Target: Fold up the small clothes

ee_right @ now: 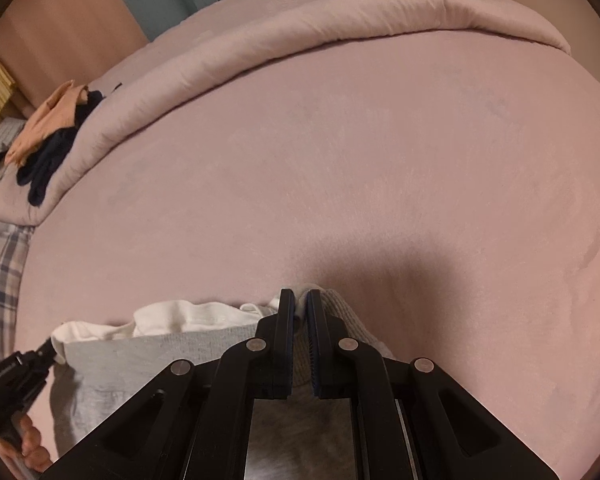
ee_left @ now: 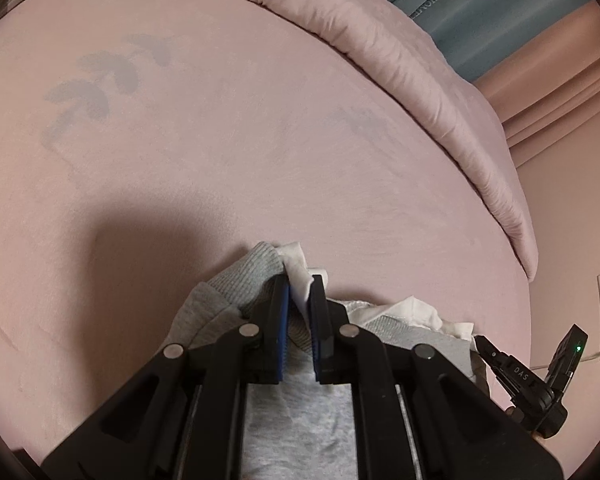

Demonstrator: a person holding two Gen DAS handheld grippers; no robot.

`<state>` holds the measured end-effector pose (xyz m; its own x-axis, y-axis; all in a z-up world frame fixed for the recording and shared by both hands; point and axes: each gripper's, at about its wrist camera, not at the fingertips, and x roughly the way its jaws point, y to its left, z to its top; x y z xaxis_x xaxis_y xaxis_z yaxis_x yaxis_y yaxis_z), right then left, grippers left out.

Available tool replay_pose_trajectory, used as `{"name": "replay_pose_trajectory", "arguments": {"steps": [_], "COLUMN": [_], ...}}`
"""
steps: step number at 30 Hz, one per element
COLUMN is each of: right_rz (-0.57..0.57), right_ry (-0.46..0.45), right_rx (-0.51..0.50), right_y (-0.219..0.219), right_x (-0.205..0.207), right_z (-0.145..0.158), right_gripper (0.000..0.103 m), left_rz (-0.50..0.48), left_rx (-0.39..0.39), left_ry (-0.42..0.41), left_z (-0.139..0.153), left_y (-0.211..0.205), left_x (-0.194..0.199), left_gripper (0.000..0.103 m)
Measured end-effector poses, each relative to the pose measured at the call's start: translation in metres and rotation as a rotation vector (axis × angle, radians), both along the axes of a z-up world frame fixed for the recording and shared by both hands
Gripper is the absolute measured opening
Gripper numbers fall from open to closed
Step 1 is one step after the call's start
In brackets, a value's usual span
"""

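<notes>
A small grey garment [ee_left: 296,420] with a white lining [ee_left: 416,312] lies on the pink bed sheet [ee_left: 220,140]. My left gripper [ee_left: 299,284] is shut on one corner of it, pinching grey ribbed fabric and white lining. My right gripper [ee_right: 300,298] is shut on the other corner of the same garment [ee_right: 140,356], with the white lining [ee_right: 180,318] bunched along the edge between the two grippers. The other gripper shows at the lower right of the left wrist view [ee_left: 516,372] and at the lower left of the right wrist view [ee_right: 20,372].
A rolled pink duvet [ee_right: 340,32] runs along the far side of the bed. A heap of dark and peach clothes [ee_right: 56,136] lies on its left end. A plaid cloth [ee_right: 0,272] is at the bed's left edge. Curtains [ee_left: 500,12] hang behind.
</notes>
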<state>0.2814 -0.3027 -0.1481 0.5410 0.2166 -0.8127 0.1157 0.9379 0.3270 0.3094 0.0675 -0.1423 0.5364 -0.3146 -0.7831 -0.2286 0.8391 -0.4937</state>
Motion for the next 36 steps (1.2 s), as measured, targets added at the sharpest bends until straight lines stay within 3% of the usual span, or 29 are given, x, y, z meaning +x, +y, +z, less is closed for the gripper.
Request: {"name": "replay_pose_trajectory", "arguments": {"steps": [4, 5, 6, 7, 8, 9, 11, 13, 15, 18, 21, 27, 36], "right_rz": [0.004, 0.006, 0.007, 0.007, 0.0, -0.007, -0.018, -0.015, -0.019, -0.031, -0.035, -0.042, -0.082], "right_ry": [0.008, 0.007, 0.006, 0.005, 0.002, -0.004, -0.032, -0.052, -0.066, -0.127, -0.169, -0.243, -0.254], "right_rx": [-0.018, -0.019, -0.024, -0.032, -0.05, -0.064, -0.08, -0.08, -0.088, -0.091, -0.103, -0.125, -0.076], "right_y": [-0.001, -0.002, -0.001, -0.002, -0.002, -0.001, -0.003, -0.003, -0.004, -0.009, -0.011, -0.011, -0.013], "right_x": [0.002, 0.0, 0.002, 0.0, -0.002, -0.005, -0.015, -0.022, -0.032, -0.053, -0.067, -0.105, -0.156], "right_z": [0.002, 0.005, 0.006, 0.008, 0.011, 0.015, 0.025, 0.034, 0.045, 0.066, 0.083, 0.107, 0.085], "right_gripper": [0.008, 0.008, 0.011, 0.013, 0.022, 0.036, 0.047, 0.049, 0.063, 0.073, 0.084, 0.087, 0.088], "left_rz": [-0.013, -0.031, -0.052, -0.055, -0.047, -0.042, -0.045, -0.046, -0.054, -0.082, -0.108, -0.134, -0.154], "left_rx": [-0.015, -0.01, 0.005, 0.023, 0.065, 0.087, 0.091, 0.07, 0.06, 0.075, 0.093, 0.095, 0.147], "left_ry": [-0.018, -0.042, -0.08, -0.096, -0.119, -0.131, -0.146, -0.155, -0.177, -0.21, -0.219, -0.211, -0.07], "left_z": [0.007, 0.013, 0.022, 0.027, 0.037, 0.042, 0.055, 0.063, 0.078, 0.095, 0.104, 0.103, 0.043], "left_y": [0.001, 0.0, -0.002, -0.003, -0.003, -0.003, 0.0, 0.003, 0.005, 0.002, -0.002, -0.004, -0.017], "left_x": [-0.005, -0.009, -0.015, -0.02, -0.028, -0.032, -0.044, -0.052, -0.067, -0.086, -0.107, -0.143, -0.185], "left_gripper": [0.015, 0.031, 0.058, 0.069, 0.079, 0.078, 0.079, 0.081, 0.089, 0.103, 0.102, 0.102, 0.102]}}
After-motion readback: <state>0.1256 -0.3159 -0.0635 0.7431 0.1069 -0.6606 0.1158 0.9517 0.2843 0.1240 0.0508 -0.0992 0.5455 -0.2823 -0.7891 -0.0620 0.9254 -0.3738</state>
